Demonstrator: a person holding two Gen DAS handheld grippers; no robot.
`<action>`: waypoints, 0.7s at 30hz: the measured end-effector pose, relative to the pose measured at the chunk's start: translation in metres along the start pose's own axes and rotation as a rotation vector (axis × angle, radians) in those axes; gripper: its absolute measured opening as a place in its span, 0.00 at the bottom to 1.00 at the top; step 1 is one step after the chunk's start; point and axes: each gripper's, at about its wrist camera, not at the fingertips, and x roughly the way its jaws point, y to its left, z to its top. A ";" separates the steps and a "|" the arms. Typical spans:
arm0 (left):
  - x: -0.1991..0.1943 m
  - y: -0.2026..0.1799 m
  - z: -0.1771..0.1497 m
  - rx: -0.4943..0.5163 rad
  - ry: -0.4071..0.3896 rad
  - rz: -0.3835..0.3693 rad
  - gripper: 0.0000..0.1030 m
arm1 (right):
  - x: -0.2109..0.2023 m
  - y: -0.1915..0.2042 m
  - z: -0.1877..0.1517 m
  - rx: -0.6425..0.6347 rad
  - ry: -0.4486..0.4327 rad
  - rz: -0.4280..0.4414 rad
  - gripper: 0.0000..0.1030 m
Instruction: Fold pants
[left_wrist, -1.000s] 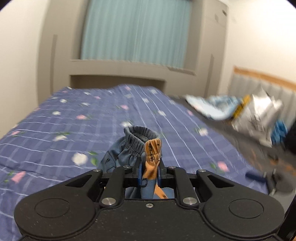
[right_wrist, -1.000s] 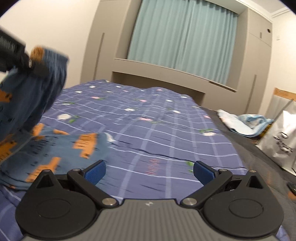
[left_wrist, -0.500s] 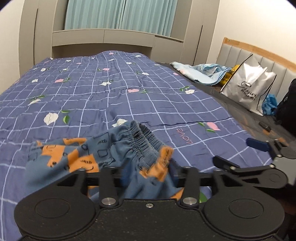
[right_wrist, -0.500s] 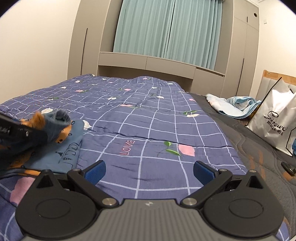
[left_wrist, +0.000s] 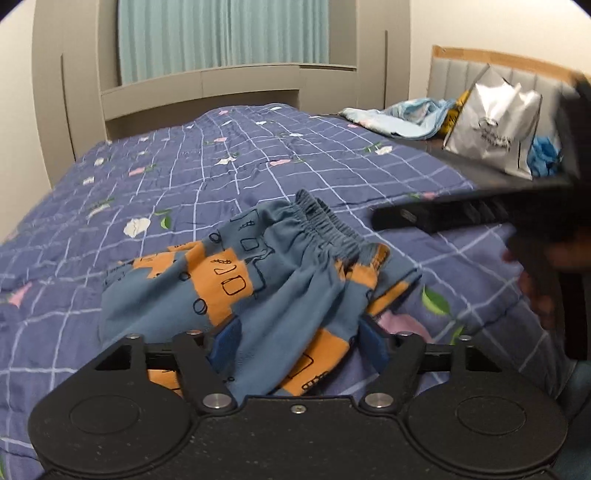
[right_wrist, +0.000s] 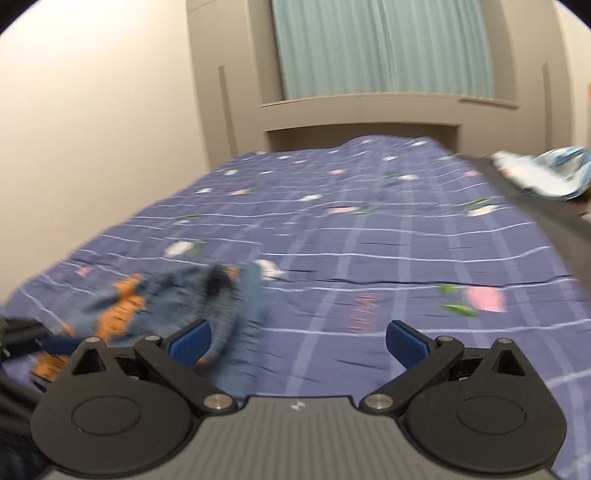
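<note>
Left tool (left_wrist: 299, 341) has released the pants (left_wrist: 266, 280) onto the bed (left_wrist: 295, 162); both tools now spread, folding not begun.

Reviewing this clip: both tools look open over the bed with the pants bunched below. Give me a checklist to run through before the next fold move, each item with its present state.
1. Left tool released: ok, jaws apart, pants between them but not pinched.
2. Right tool free: ok, jaws wide, nothing held.
3. Pants resting on the bed: ok, they lie on the quilt.
4. Pants flat and aligned: not ok, fabric is bunched, waistband ruffled and raised.
5. Leg ends located: cannot tell, hidden under folds and the tool body.
6. Right view sharp enough to aim: not ok, it is motion-blurred.
</note>
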 end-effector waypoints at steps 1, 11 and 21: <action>-0.001 -0.002 0.000 0.009 0.000 -0.001 0.56 | 0.005 0.002 0.004 0.007 0.000 0.020 1.00; 0.003 -0.007 0.004 0.017 0.002 -0.036 0.12 | 0.051 0.022 0.024 -0.009 0.067 0.119 0.52; -0.013 -0.007 0.011 -0.017 -0.047 -0.064 0.06 | 0.029 0.028 0.028 -0.025 0.028 0.109 0.11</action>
